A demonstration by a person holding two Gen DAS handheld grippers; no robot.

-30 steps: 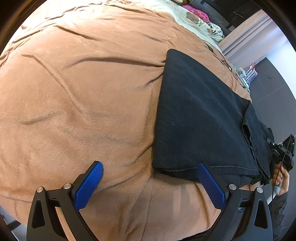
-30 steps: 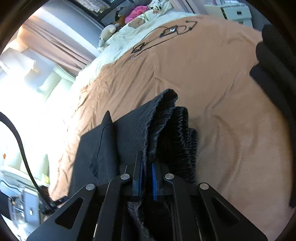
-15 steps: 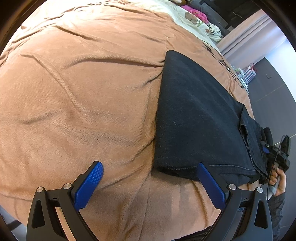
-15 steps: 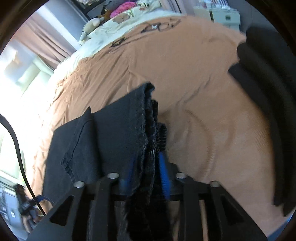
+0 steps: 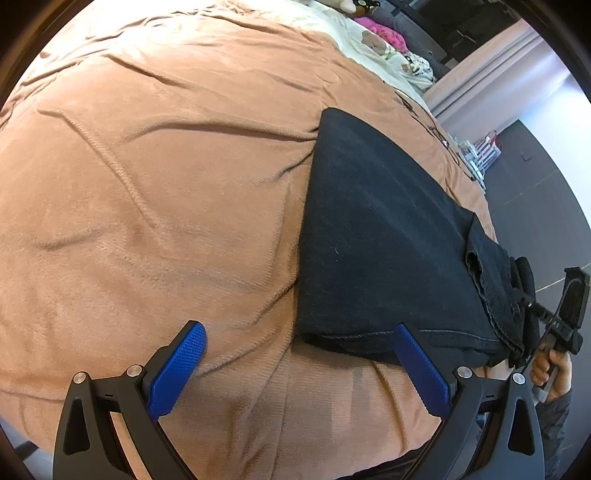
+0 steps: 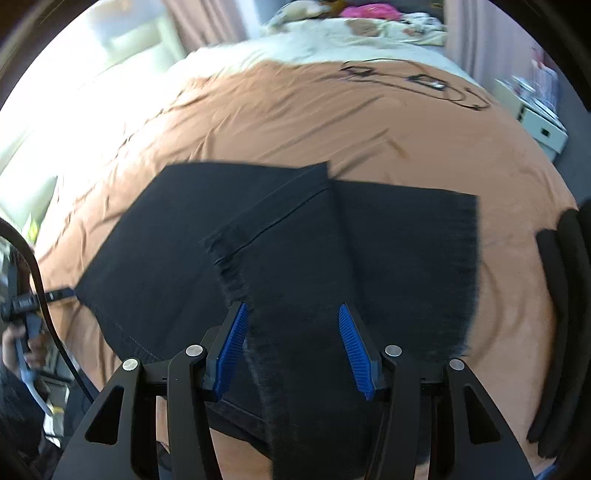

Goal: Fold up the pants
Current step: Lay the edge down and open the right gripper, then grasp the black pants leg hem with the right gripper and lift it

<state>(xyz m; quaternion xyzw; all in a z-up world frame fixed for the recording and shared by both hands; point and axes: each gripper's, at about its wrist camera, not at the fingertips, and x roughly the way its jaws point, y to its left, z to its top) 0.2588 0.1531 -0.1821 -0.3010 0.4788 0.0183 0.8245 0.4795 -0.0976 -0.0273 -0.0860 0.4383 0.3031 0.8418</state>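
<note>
**Black pants flat on the bed, both grippers wide open**

Here's the scene: the black pants (image 5: 376, 236) lie on a bed under a tan blanket (image 5: 155, 192), soft and ribbed, creased into long shallow wrinkles. From the left wrist view the pants read as a dense, matte, folded slab with a crisp straight far-left edge and a stitched seam running along the near edge. A thicker bundle of layers, with a frayed hem, piles up at the right end.

The left gripper (image 5: 299, 363) hovers over the blanket, its jaws spread wide with nothing between them; the blue pads (image 5: 177, 369) are finely knurled, and the right one sits just in front of the pants' near seam.

Over to the right wrist view: the pants (image 6: 192, 240) fan out in broad dark panels, one seamed flap with a ragged edge laid diagonally over the rest. The right gripper (image 6: 291, 343) has its jaws parted too, gripping nothing, with a strip of the fabric running between the ridged blue pads (image 6: 356, 350).

At the far end, cream bedding (image 6: 332, 33) with a pink bundle beside it. A thin black cable (image 6: 417, 83) loops across the blanket.
</note>
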